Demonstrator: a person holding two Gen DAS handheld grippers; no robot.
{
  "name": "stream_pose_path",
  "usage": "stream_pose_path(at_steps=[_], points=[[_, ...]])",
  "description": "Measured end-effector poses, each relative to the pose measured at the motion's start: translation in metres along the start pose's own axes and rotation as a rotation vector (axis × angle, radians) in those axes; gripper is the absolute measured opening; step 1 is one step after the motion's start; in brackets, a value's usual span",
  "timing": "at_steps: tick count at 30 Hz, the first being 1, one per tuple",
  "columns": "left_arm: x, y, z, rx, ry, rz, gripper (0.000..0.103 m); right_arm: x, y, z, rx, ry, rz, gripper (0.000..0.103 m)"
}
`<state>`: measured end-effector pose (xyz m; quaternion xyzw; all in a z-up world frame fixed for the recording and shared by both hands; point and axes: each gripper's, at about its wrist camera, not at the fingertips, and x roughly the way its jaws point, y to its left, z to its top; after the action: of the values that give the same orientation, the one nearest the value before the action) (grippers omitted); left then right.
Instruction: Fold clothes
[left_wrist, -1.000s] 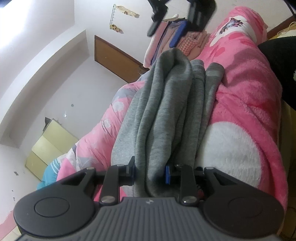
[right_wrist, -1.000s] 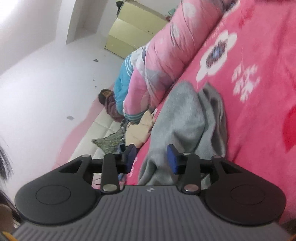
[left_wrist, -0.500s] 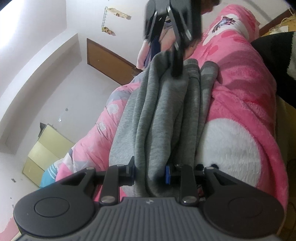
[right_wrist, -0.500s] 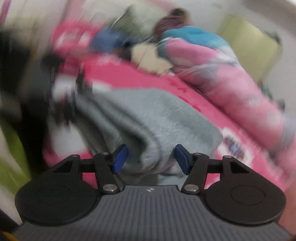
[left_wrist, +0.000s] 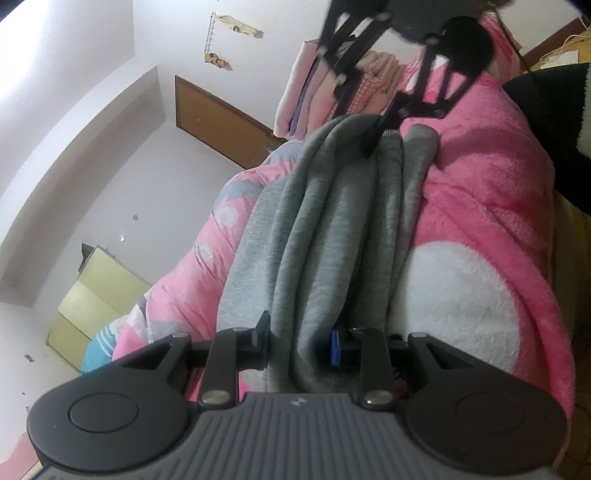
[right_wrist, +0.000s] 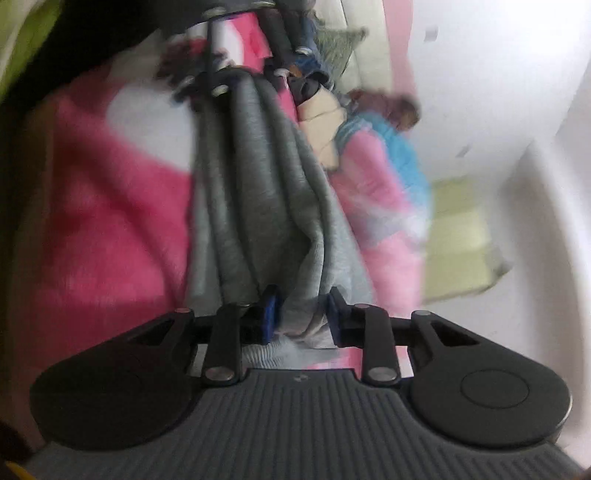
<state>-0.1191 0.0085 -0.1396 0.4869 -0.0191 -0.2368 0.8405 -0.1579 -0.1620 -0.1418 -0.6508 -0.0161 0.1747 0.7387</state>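
A soft, thick, floppy grey garment (left_wrist: 332, 229) is clamped bunched at opposite ends by the left gripper (left_wrist: 300, 338) and right gripper (right_wrist: 300, 314); edges are better held.

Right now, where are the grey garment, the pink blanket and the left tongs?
grey garment (left_wrist: 332, 229): left wrist view, on the middle of its bunched folds.
pink blanket (left_wrist: 480, 192): left wrist view, on bare pink fleece right of the garment.
left tongs (left_wrist: 299, 338): left wrist view, midway between the fingertips, shut on cloth.
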Motion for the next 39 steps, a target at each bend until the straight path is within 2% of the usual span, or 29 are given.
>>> stream_pose_path(at_steps=[1,3,7,9,11,13,15,17,19,21,24,27,29,33,39], points=[[0.000,0.001,0.000,-0.002,0.002,-0.002,0.029,-0.006,-0.002,0.002,0.031,0.017,0.004,0.030],[0.000,0.002,-0.001,-0.014,-0.001,-0.007,0.029,-0.020,-0.025,0.000,0.199,0.046,0.069,0.058],[0.000,0.001,-0.002,-0.006,-0.006,-0.002,0.029,-0.036,-0.080,-0.033,0.643,0.108,0.120,0.058],[0.000,0.002,-0.002,-0.004,-0.004,-0.001,0.030,-0.041,-0.109,-0.051,0.888,0.077,0.124,0.057],[-0.001,0.000,-0.001,-0.002,0.001,0.001,0.030,-0.043,-0.136,-0.056,1.097,-0.014,0.107,0.054],[-0.002,-0.001,0.001,-0.006,0.011,0.002,0.030,-0.039,-0.152,-0.048,1.191,-0.130,0.120,0.046],[-0.003,0.000,0.002,-0.010,0.018,0.005,0.032,-0.026,-0.154,-0.028,1.207,-0.221,0.171,0.039],[-0.005,0.000,0.002,-0.025,0.027,0.006,0.032,-0.005,-0.141,-0.008,1.159,-0.227,0.234,0.038],[-0.010,0.006,0.000,-0.076,0.038,0.001,0.034,0.021,-0.111,-0.002,1.093,-0.134,0.304,0.034],[-0.017,0.019,-0.004,-0.177,0.048,-0.013,0.037,0.041,-0.072,-0.005,1.039,-0.012,0.347,0.032],[-0.027,0.040,-0.011,-0.330,0.064,-0.033,0.038,0.030,-0.058,0.000,1.018,-0.046,0.287,0.032],[-0.037,0.061,-0.018,-0.482,0.079,-0.053,0.038,0.023,-0.067,0.006,1.013,-0.043,0.281,0.032],[-0.043,0.075,-0.023,-0.583,0.089,-0.066,0.038,0.025,-0.077,0.005,1.045,-0.069,0.286,0.032],[-0.056,0.102,-0.032,-0.786,0.110,-0.093,0.038,0.011,-0.103,0.000,1.145,-0.175,0.283,0.032],[-0.030,0.126,-0.012,-0.953,0.044,-0.116,0.039,0.021,-0.122,0.013,1.212,-0.226,0.231,0.032]])
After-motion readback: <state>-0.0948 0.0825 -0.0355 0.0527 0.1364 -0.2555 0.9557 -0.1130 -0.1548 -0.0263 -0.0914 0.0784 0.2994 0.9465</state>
